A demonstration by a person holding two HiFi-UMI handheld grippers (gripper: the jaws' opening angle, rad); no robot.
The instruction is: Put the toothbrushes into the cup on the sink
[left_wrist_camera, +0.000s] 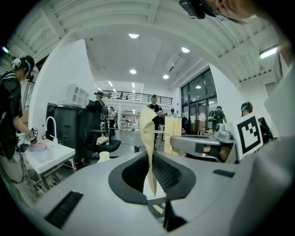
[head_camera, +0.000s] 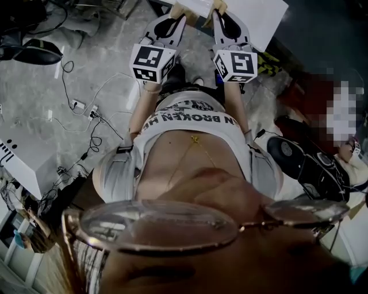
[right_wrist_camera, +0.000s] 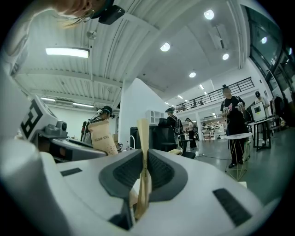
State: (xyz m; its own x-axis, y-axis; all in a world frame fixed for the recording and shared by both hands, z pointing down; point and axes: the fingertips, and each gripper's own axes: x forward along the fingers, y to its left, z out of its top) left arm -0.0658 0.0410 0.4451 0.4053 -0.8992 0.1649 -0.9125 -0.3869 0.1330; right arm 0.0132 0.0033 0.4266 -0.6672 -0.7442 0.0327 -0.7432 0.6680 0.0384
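Note:
No toothbrush or cup shows in any view. In the head view I hold both grippers side by side in front of my chest. The left gripper [head_camera: 177,10] and right gripper [head_camera: 218,7] point away from me, their marker cubes facing the camera. In the left gripper view, the left gripper [left_wrist_camera: 147,120] has its tan pads pressed together with nothing between them. The right gripper [right_wrist_camera: 143,131] looks the same in its own view: pads together and empty. A white sink table [left_wrist_camera: 51,156] with a curved faucet [left_wrist_camera: 50,123] stands far off at the left.
A person [left_wrist_camera: 11,106] stands at the sink table. Cables and a power strip [head_camera: 86,108] lie on the floor below me. A white panel [head_camera: 256,16] sits beyond the grippers. Black office chairs [left_wrist_camera: 99,143], tables and several people fill the hall ahead.

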